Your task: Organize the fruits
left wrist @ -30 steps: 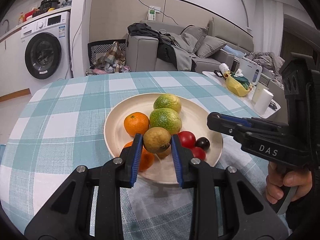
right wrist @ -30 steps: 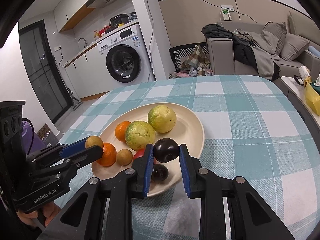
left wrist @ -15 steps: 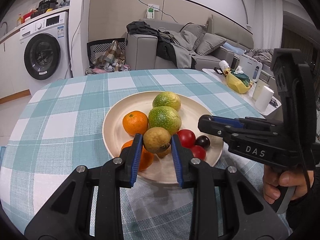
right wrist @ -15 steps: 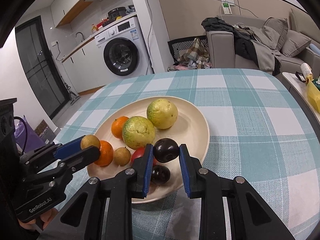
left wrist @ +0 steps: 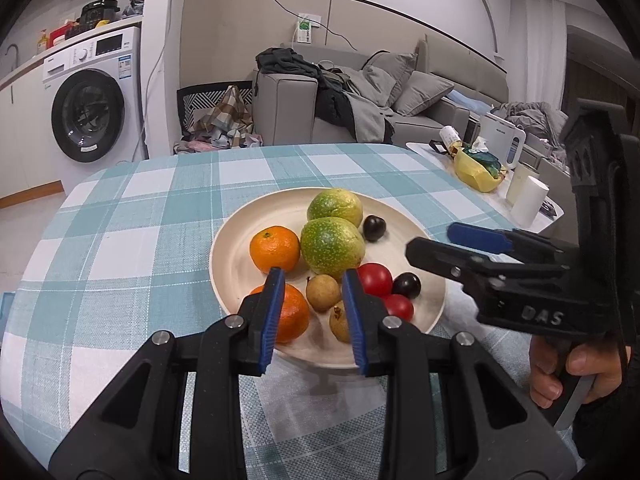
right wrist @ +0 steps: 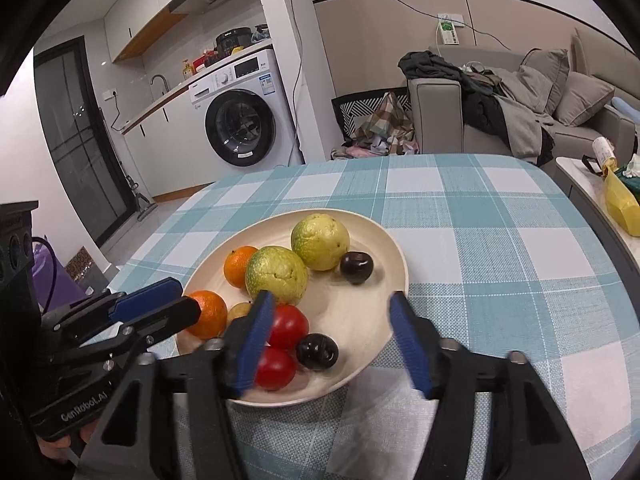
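We saw the fruit gathered on the cream plate (right wrist: 394,256), which sat near the front edge of the table under its teal checked tablecloth (right wrist: 500,240). Two green-yellow citrus fruits (left wrist: 332,246) lay touching at the plate's middle, with one orange (left wrist: 275,249) just left of them and a second orange (left wrist: 294,312) at the near-left rim. Two red tomatoes (right wrist: 287,326) sat together toward the near side, a dark plum (right wrist: 317,351) touching them, and another dark plum (right wrist: 356,267) lay alone beside the farther citrus. Two small brown longan-like fruits (left wrist: 322,293) rested near the front.

Our left gripper (left wrist: 314,308) hovered over the plate's near rim; its jaws had just been opening slightly, and one brown fruit sat between the blue pads without our seeing either pad press on it. Our right gripper (right wrist: 332,332) had just been opening as well, its jaws standing wide and holding nothing, above a bare patch of plate between the two plums.

The plate's right half was mostly bare. Cloth lay open to the right and far side, up to the table's curved far edge. A washing machine (right wrist: 240,120) and a grey sofa (right wrist: 520,112) stood well beyond.
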